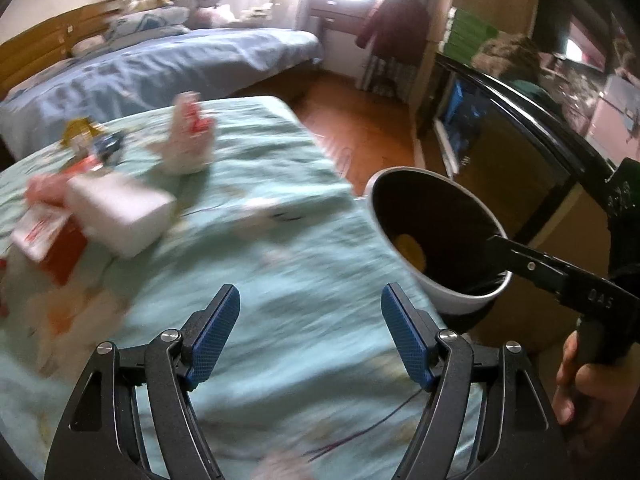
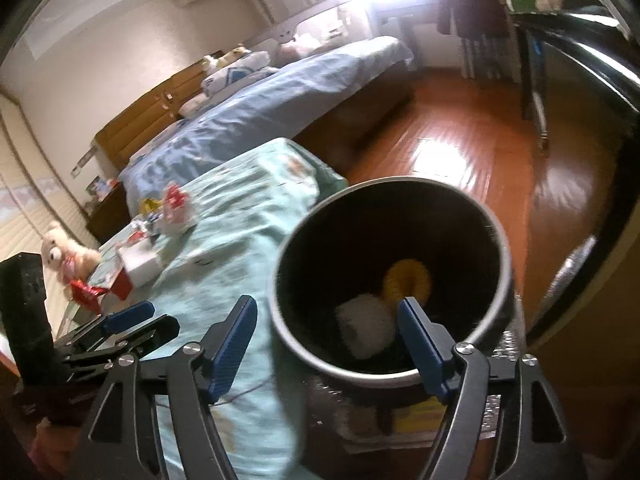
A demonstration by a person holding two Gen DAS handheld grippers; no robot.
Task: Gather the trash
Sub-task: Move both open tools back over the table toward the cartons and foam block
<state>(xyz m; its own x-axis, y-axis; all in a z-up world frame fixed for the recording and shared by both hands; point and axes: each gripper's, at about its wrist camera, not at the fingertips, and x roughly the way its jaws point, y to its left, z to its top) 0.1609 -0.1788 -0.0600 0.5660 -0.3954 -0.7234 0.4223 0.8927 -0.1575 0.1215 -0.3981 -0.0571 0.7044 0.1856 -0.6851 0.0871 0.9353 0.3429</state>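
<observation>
Right hand-held gripper [image 2: 326, 344] released over bin [image 2: 394, 370], left hand-held gripper [image 1: 310, 336] released too. Two pieces binned; boxes and wrappers [image 1: 120, 208] left on tabletop [image 1: 280, 264].

A wrinkled, matt mint-green cloth [image 1: 288, 248] covers the table. Just beside its edge stands a trash bin [image 2: 394, 276] with a smooth, faintly shiny pale rim and dark lining. Beyond the bin, the wooden floor [image 2: 472, 152] gleams, glossy. Textured blue pads [image 1: 214, 332] line matt black gripper arms.
</observation>
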